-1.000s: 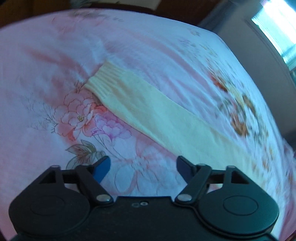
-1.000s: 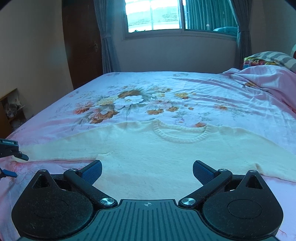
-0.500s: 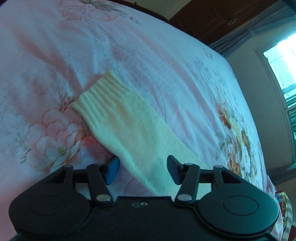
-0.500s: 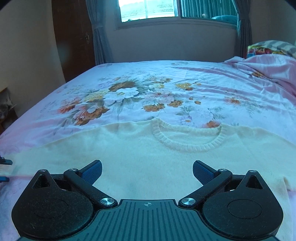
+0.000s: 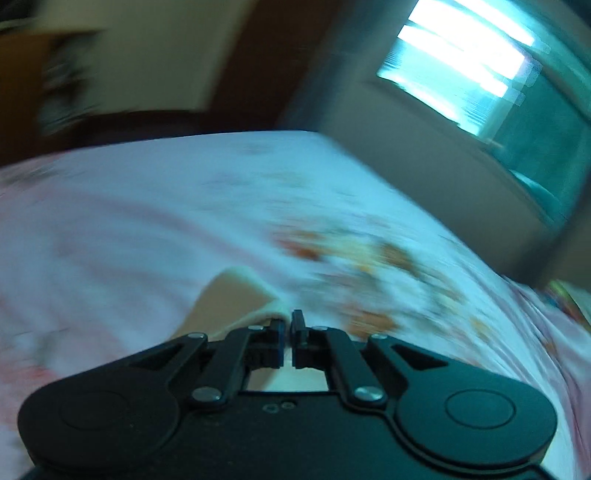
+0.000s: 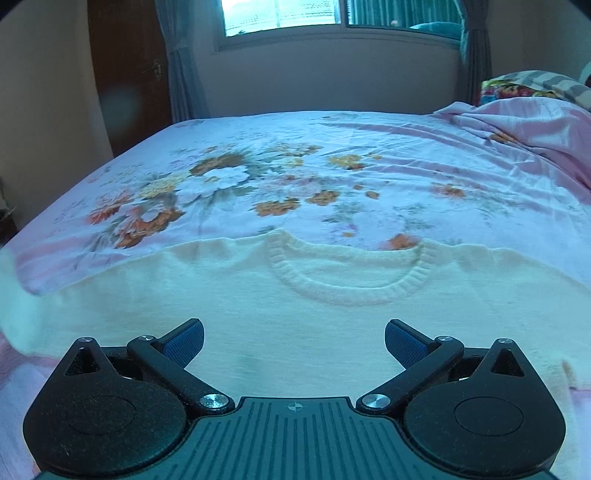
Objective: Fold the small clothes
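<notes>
A cream knit sweater (image 6: 332,306) lies flat on the bed, its round collar (image 6: 343,280) facing away from me. My right gripper (image 6: 293,338) is open and empty just above the sweater's body. In the blurred left wrist view, my left gripper (image 5: 288,328) is shut on the sweater's left sleeve (image 5: 229,299), which is lifted off the sheet. The sleeve's raised end also shows at the left edge of the right wrist view (image 6: 11,295).
The bed is covered by a pink floral sheet (image 6: 295,177). A crumpled pink blanket (image 6: 517,125) and striped pillows (image 6: 535,81) lie at the far right. A window (image 6: 314,14), curtains and a dark wooden door (image 6: 125,74) stand behind the bed.
My left gripper closed on the sleeve and swung up and round with it. My right gripper moved closer to the sweater's body and stayed open.
</notes>
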A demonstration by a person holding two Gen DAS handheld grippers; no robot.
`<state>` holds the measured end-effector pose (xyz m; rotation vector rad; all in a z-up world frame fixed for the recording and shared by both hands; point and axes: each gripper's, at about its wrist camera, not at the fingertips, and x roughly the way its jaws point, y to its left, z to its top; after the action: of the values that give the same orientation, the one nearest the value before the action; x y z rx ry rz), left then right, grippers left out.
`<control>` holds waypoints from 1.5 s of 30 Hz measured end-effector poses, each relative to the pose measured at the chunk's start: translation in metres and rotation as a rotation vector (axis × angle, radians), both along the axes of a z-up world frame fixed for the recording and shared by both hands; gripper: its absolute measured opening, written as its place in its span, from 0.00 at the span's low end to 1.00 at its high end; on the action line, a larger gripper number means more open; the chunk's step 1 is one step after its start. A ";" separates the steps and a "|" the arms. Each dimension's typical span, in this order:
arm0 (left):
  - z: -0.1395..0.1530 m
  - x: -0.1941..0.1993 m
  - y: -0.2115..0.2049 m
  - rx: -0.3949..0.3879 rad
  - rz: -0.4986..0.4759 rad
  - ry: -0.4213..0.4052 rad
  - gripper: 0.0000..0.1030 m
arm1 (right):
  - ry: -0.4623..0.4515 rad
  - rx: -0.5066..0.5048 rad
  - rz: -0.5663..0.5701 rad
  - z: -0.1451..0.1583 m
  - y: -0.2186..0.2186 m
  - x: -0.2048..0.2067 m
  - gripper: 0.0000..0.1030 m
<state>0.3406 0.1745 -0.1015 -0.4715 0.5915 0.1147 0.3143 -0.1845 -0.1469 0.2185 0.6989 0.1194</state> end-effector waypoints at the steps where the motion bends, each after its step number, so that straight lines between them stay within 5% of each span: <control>1: 0.005 0.005 -0.024 0.010 -0.063 -0.010 0.02 | 0.000 0.002 -0.010 0.001 -0.006 -0.002 1.00; 7: -0.020 0.011 -0.178 0.019 -0.468 0.082 0.02 | 0.011 0.010 -0.069 0.001 -0.052 -0.021 1.00; 11: -0.050 -0.013 -0.225 0.053 -0.634 0.194 0.09 | 0.035 0.054 -0.081 -0.005 -0.081 -0.032 1.00; 16: -0.034 -0.037 -0.193 0.054 -0.580 0.178 0.35 | 0.063 0.172 -0.028 -0.007 -0.088 -0.034 1.00; 20: -0.018 -0.042 -0.155 0.127 -0.477 0.147 0.61 | 0.071 0.208 0.025 -0.002 -0.065 -0.030 1.00; 24: -0.023 -0.034 -0.121 0.237 -0.372 0.174 0.60 | 0.031 0.134 0.102 0.003 -0.028 -0.032 1.00; 28: -0.045 -0.020 -0.101 0.153 -0.324 0.245 0.57 | -0.008 -0.002 0.160 -0.002 0.017 -0.035 1.00; 29: -0.049 -0.019 -0.098 0.136 -0.310 0.253 0.57 | -0.005 -0.033 0.176 -0.005 0.026 -0.034 0.85; 30: -0.052 -0.020 -0.095 0.124 -0.301 0.254 0.57 | 0.000 -0.059 0.183 -0.009 0.032 -0.032 0.57; 32: -0.052 -0.023 -0.094 0.114 -0.295 0.249 0.57 | 0.032 -0.087 0.176 -0.017 0.041 -0.023 0.45; 35: -0.051 -0.025 -0.096 0.121 -0.306 0.234 0.57 | 0.082 -0.081 0.173 -0.027 0.045 -0.009 0.53; 40: -0.052 -0.022 -0.094 0.104 -0.299 0.229 0.57 | 0.022 -0.108 0.231 -0.017 0.057 -0.020 0.54; 45: -0.055 -0.020 -0.088 0.067 -0.267 0.240 0.57 | 0.014 -0.238 0.222 -0.028 0.072 -0.008 0.54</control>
<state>0.3206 0.0866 -0.1564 -0.3115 0.8776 -0.0645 0.3065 -0.1130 -0.1754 -0.0871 0.7438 0.2453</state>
